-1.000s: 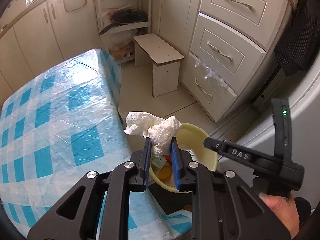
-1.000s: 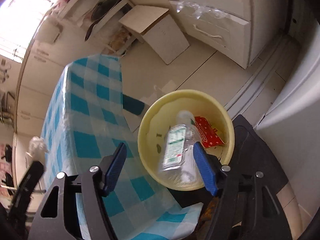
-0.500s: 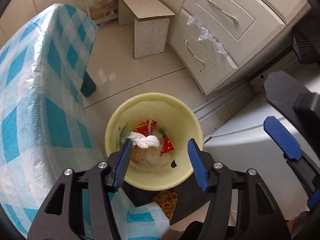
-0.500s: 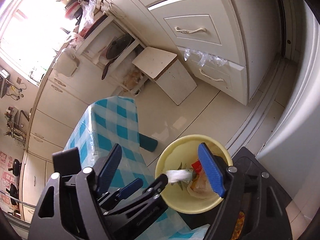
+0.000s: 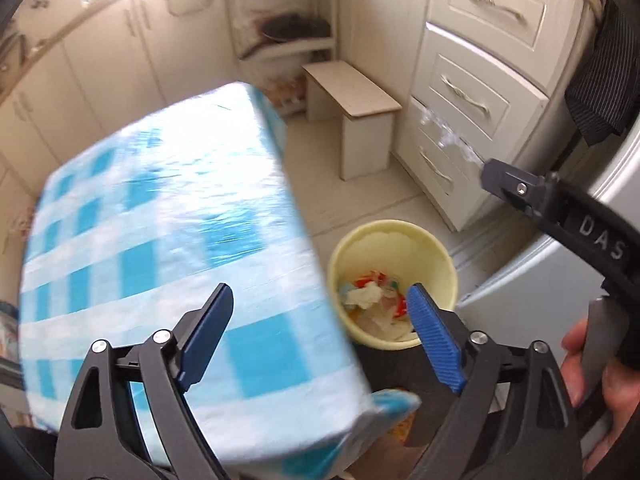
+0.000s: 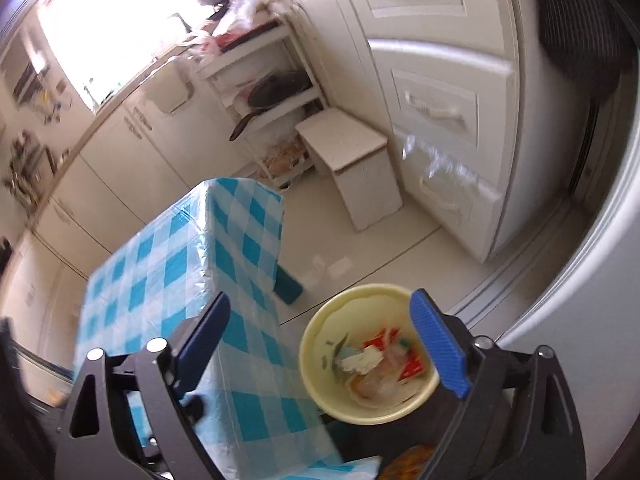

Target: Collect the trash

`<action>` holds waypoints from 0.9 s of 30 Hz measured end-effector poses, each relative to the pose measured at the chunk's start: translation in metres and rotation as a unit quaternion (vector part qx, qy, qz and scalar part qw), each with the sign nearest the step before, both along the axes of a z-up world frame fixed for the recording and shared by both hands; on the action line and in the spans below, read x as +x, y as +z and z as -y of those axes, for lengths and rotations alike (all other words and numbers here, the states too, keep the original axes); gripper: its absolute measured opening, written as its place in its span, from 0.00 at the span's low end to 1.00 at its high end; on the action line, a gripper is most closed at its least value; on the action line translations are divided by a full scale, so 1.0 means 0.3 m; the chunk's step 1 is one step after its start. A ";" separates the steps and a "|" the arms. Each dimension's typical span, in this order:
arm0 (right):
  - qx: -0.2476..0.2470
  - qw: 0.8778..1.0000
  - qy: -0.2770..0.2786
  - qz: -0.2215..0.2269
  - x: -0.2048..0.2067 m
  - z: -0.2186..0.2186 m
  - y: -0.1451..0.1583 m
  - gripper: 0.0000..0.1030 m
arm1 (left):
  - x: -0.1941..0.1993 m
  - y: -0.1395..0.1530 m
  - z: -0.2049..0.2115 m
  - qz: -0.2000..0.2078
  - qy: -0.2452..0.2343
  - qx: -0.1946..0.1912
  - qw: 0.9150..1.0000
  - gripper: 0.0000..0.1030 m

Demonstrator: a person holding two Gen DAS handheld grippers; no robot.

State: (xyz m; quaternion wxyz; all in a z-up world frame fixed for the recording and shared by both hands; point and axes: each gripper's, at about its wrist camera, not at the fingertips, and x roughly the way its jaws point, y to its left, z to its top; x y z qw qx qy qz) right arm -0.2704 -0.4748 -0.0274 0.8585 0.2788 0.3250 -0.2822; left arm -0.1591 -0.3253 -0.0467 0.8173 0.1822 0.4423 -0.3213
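Note:
A yellow bin (image 5: pixel 440 248) stands on the floor beside the table, also seen in the right wrist view (image 6: pixel 316 344). It holds a crumpled white tissue (image 5: pixel 366 294) (image 6: pixel 362 360), red wrappers (image 6: pixel 412 368) and other trash. My left gripper (image 5: pixel 320 332) is open and empty above the table's corner and the bin. My right gripper (image 6: pixel 320 340) is open and empty above the bin; its body shows at the right of the left wrist view (image 5: pixel 560 208).
A table with a blue and white checked cloth (image 5: pixel 160 208) (image 6: pixel 180 264) fills the left. A small white stool (image 5: pixel 352 104), a drawer cabinet (image 5: pixel 472 80) and a shelf rack with a pan (image 6: pixel 276 88) stand behind. A grey appliance (image 6: pixel 580 320) is at the right.
My left gripper let the white tissue fall into the bin, then lifted and swung left over the table. My right gripper stayed open above the bin and tilted up.

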 end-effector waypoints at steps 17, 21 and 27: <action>-0.165 0.986 -0.008 -0.018 -0.329 -0.565 0.299 0.93 | -0.279 0.269 -0.630 0.103 0.036 -0.048 0.993 0.92; -0.153 0.988 0.001 -0.012 -0.369 -0.663 0.316 0.93 | -0.345 0.284 -0.717 0.110 0.041 -0.051 0.992 0.93; -0.144 0.990 0.004 0.000 -0.402 -0.766 0.294 0.93 | -0.399 0.282 -0.805 0.114 0.060 -0.053 0.990 0.93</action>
